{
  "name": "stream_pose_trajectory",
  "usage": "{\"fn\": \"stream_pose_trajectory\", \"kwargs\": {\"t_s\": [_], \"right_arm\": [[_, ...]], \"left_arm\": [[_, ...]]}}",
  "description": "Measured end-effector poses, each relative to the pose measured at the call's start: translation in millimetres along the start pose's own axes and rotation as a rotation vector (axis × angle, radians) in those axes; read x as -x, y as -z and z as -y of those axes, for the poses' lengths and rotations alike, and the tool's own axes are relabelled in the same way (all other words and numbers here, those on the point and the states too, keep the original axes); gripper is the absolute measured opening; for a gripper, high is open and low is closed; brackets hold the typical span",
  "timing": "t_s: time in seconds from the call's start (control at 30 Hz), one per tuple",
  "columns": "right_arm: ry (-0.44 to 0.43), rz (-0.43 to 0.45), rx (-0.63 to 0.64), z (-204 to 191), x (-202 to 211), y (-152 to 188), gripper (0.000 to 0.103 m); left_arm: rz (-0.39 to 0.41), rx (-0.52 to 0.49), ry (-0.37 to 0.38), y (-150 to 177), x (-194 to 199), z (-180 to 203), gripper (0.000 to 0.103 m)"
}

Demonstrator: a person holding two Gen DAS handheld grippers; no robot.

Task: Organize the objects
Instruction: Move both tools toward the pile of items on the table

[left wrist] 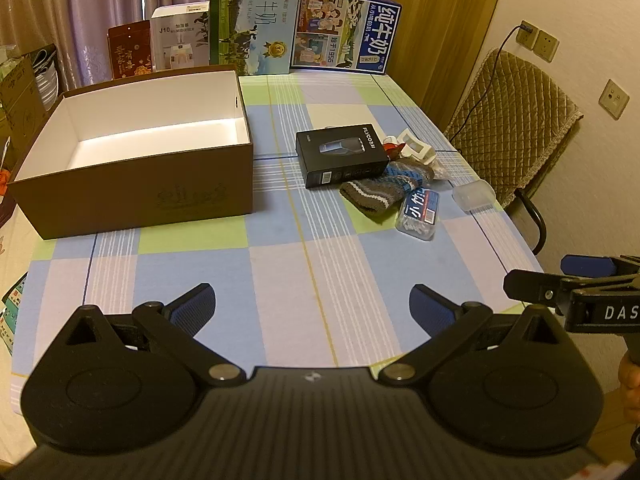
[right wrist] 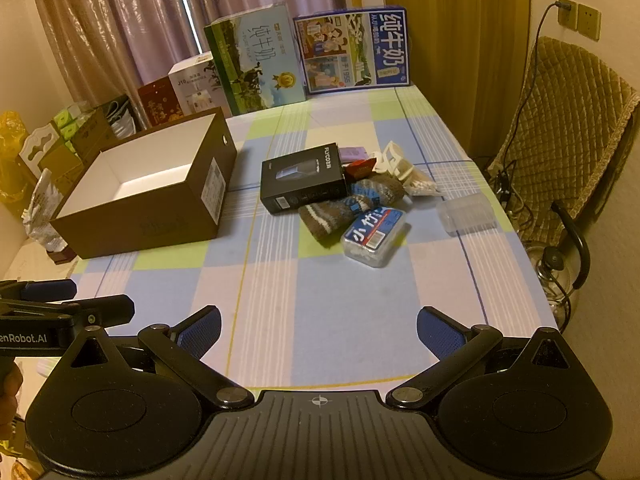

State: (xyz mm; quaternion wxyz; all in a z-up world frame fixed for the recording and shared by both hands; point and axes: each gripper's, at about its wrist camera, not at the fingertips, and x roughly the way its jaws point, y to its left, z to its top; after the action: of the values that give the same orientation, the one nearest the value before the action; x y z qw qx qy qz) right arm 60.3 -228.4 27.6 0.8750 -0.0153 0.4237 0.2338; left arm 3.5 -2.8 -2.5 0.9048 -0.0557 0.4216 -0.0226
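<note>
An open brown box (left wrist: 132,194) (right wrist: 160,216) with a white inside stands empty on the left of the checked table. To its right lies a pile: a black Flyco box (left wrist: 340,154) (right wrist: 304,180), a striped knitted sock (left wrist: 380,192) (right wrist: 340,208), a clear toothpick case with a blue label (left wrist: 418,212) (right wrist: 374,236), a clear plastic lid (left wrist: 472,196) (right wrist: 466,214), a white clip (left wrist: 414,146) (right wrist: 394,160) and cotton swabs (right wrist: 420,188). My left gripper (left wrist: 314,306) and right gripper (right wrist: 318,330) are open, empty, over the table's near edge.
Two milk cartons (left wrist: 256,20) (left wrist: 346,32), a humidifier box (left wrist: 180,40) and a red box (left wrist: 130,50) stand along the table's far edge. A padded chair (left wrist: 516,128) (right wrist: 568,132) stands at the right. Boxes and bags (right wrist: 68,140) are stacked at the left.
</note>
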Motion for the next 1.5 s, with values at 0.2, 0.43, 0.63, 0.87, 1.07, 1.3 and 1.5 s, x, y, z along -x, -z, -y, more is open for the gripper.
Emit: {"fn": "stream_pose_trajectory", "kwargs": {"t_s": [0.2,0.43,0.63,0.87,1.07,1.3,1.5], "right_arm": [[-0.003,0.000,0.002,1.6,-1.0,-1.5,0.101],[-0.010,-0.007,0.002,8.3,-3.5,-5.0,0.101],[-0.014,-0.010,0.004,14.9,-4.6,-7.0,0.101],[-0.018,-0.017,0.004,21.6,-7.5,-10.1,0.101],[-0.024,-0.027,0.007,33.4,-14.1,-16.2,0.101],[-0.026,-0.036,0.009,43.5,-22.4,-22.7,0.101],[-0.026,-0.043,0.004,53.1,-30.9,-29.9,0.101]], "left_arm": [[-0.002,0.002,-0.004,-3.8,-3.5,4.4,0.102],[-0.006,0.006,-0.006,-6.8,-7.3,9.1,0.102],[-0.009,0.009,-0.008,-10.5,-12.8,14.9,0.102],[-0.016,0.010,-0.011,-14.4,-19.5,21.4,0.102],[-0.026,0.013,-0.015,-19.8,-26.7,26.6,0.102],[-0.037,0.014,-0.018,-27.3,-37.2,32.4,0.102],[-0.049,0.017,-0.018,-34.4,-49.0,38.2,0.102]]}}
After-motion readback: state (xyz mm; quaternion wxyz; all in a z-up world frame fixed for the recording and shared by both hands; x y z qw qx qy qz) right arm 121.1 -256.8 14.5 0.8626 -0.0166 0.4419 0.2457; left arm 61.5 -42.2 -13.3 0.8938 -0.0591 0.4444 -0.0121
